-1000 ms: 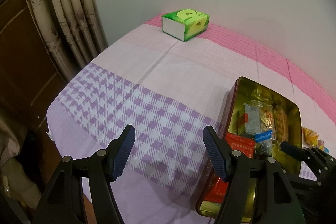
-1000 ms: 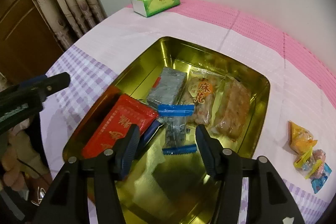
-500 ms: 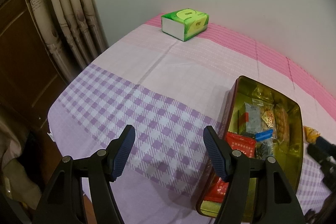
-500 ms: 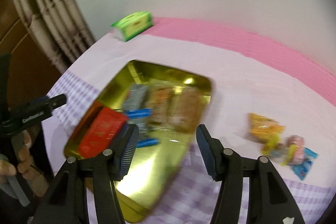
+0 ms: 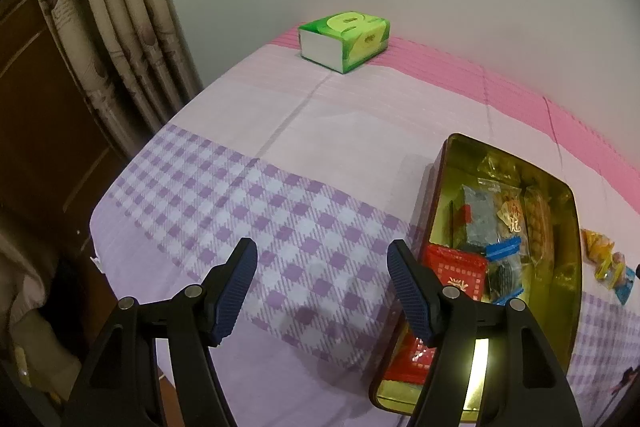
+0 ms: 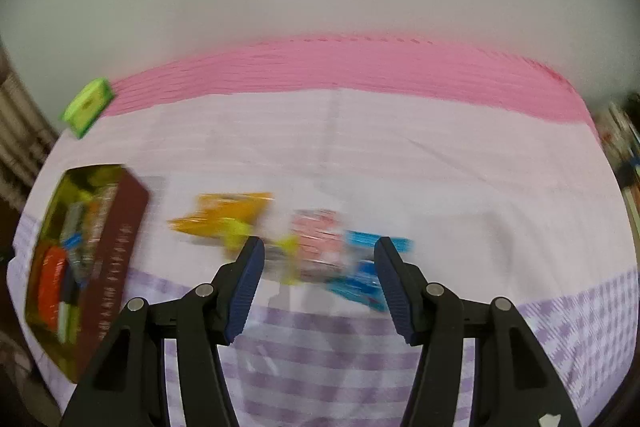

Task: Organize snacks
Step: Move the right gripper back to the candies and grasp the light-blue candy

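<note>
A gold snack tin (image 5: 448,163) with dark red sides holds several packets, among them a red packet (image 5: 456,273). It shows blurred in the right wrist view (image 6: 116,255) at the left. Loose snacks lie on the cloth right of the tin: an orange packet (image 6: 228,213), a pink packet (image 6: 320,239) and a blue packet (image 6: 360,275). They show small in the left wrist view (image 5: 606,259). My right gripper (image 6: 318,259) is open and empty, just in front of the loose snacks. My left gripper (image 5: 322,269) is open and empty over the checked cloth, left of the tin.
A green tissue box (image 5: 344,41) stands at the far edge by the wall, also in the right wrist view (image 6: 86,107). Curtains (image 5: 116,39) and a wooden door hang at the left. The table's left edge (image 5: 100,227) drops off near my left gripper.
My right gripper has swung right, from over the tin to in front of the loose snacks; its view is motion-blurred. My left gripper has stayed in place.
</note>
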The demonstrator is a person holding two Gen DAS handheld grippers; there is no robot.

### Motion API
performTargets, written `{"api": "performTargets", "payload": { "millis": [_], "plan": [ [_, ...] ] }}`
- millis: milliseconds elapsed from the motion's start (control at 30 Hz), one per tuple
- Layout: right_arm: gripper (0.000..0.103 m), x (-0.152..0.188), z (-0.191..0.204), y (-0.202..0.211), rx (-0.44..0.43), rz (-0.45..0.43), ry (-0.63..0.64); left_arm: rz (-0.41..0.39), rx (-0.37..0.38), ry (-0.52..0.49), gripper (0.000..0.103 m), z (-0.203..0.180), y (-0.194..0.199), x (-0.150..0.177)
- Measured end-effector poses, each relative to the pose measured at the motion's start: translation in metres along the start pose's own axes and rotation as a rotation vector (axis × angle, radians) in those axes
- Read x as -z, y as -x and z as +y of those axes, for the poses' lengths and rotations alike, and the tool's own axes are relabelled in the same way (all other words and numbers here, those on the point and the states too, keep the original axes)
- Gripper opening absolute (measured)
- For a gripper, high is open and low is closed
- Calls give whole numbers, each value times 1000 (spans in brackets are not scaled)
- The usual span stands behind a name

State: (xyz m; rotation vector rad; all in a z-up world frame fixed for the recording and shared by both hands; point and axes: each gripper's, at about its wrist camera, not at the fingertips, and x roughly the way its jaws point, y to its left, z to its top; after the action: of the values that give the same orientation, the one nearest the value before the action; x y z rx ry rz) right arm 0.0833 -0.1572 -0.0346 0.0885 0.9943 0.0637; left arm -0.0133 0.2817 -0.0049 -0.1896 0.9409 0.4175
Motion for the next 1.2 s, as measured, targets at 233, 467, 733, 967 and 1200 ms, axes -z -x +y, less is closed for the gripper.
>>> {"api": "performTargets", "payload": {
  "millis": [233,467,733,967,1200],
  "plan": [
    [52,9,-25,-24,7,27,-58,-25,7,-33,68,-10,2,2],
    [47,12,-39,-34,1,12,-94,-55,38,-88,68,-33,13,3],
    [33,13,-35,-42,-3,4,-67,-58,96,-152,68,-74,28,7],
    [27,21,-32,-39,19,-24,6,-42,174,-227,68,-124,32,9],
    [27,22,-72,-38,99,-59,-39,-14,283,-346,68,-190,38,22]
  ]
}}
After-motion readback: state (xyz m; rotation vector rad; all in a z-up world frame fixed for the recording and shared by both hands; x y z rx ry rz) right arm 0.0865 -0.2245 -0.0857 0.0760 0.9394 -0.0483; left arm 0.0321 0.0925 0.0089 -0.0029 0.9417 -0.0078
